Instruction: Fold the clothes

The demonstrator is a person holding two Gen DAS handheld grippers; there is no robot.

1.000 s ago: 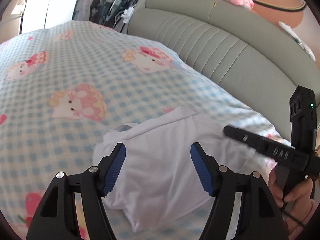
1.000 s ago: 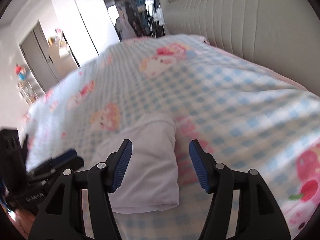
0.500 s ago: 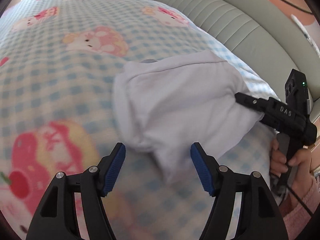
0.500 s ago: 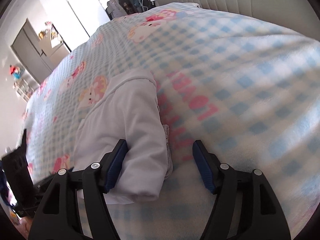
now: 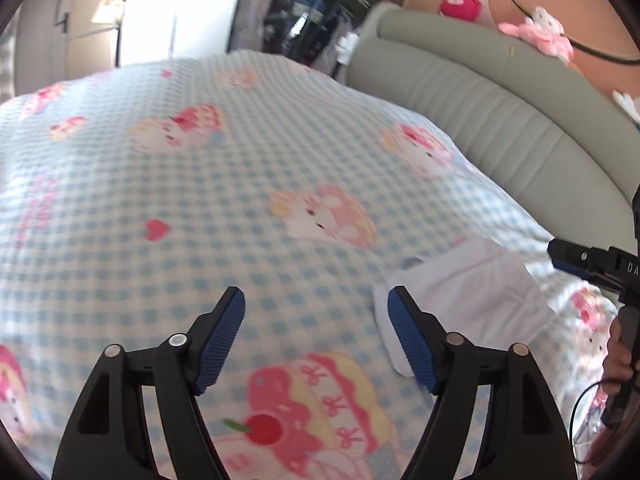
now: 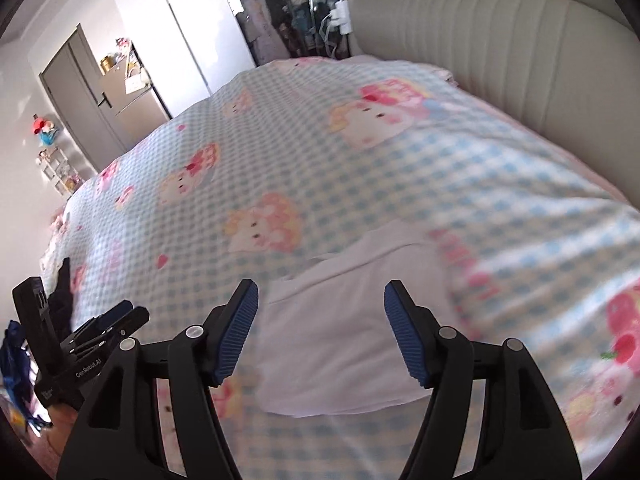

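Containers: no box or basket shows clearly; the open wardrobe point(image 5: 304, 12) behind the bed holds hanging clothes (too blurred to name).
Garment: a folded white garment point(image 6: 344, 332) lies flat on the checked blanket point(image 5: 200, 200) of the bed, near the padded headboard point(image 5: 500, 112).
Left gripper point(image 5: 316, 340): its jaws are opening, with only blanket between them; the garment lies just beside its right-hand pad, apart from it.
Right gripper point(image 6: 320, 332): jaws spread wide and gripping nothing; in its own view the garment shows in the gap between the blue pads, lower down on the bed, and whether either pad brushes the cloth cannot be told.
Hands: in the left view, fingers of the right hand point(image 5: 618, 360) wrap the right gripper's handle at the frame's edge.
Around: plush toys point(image 5: 540, 34) sit on the ledge above the headboard; a grey door point(image 6: 92, 96) stands across the room.
In the way: nothing lies on the garment.
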